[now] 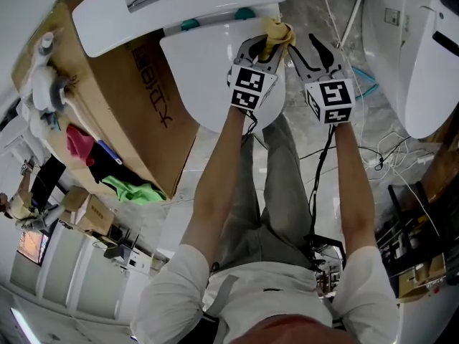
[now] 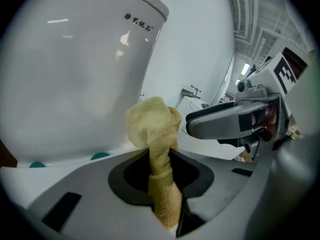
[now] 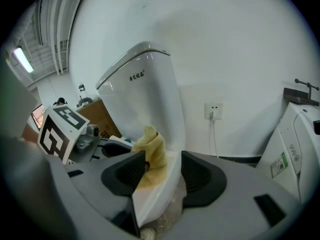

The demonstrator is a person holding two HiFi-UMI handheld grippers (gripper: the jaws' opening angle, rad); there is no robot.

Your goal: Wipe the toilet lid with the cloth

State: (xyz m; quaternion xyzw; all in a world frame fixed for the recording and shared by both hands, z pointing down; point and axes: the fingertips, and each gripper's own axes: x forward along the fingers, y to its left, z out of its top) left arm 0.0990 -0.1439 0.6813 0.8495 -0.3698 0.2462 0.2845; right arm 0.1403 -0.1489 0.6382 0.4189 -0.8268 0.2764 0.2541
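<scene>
The white toilet lid (image 1: pixel 204 74) lies closed in front of the tank (image 1: pixel 136 9). My left gripper (image 1: pixel 269 45) is at the lid's far right edge, shut on a yellow cloth (image 1: pixel 277 33). In the left gripper view the cloth (image 2: pixel 156 134) runs twisted between the jaws of the left gripper (image 2: pixel 162 166) and bunches up ahead of them, against the tank (image 2: pixel 75 69). My right gripper (image 1: pixel 315 47) is just right of it, open. In the right gripper view the right gripper (image 3: pixel 164 171) has the toilet's white rim (image 3: pixel 157 196) showing between its jaws, and the cloth (image 3: pixel 152 151) sits by the left one.
A cardboard box (image 1: pixel 122 99) stands left of the toilet, with green and pink cloths (image 1: pixel 133 188) at its near end. A second white toilet (image 1: pixel 423 56) is at the right. Cables (image 1: pixel 387 156) trail over the floor. A wall socket (image 3: pixel 214 110) is behind.
</scene>
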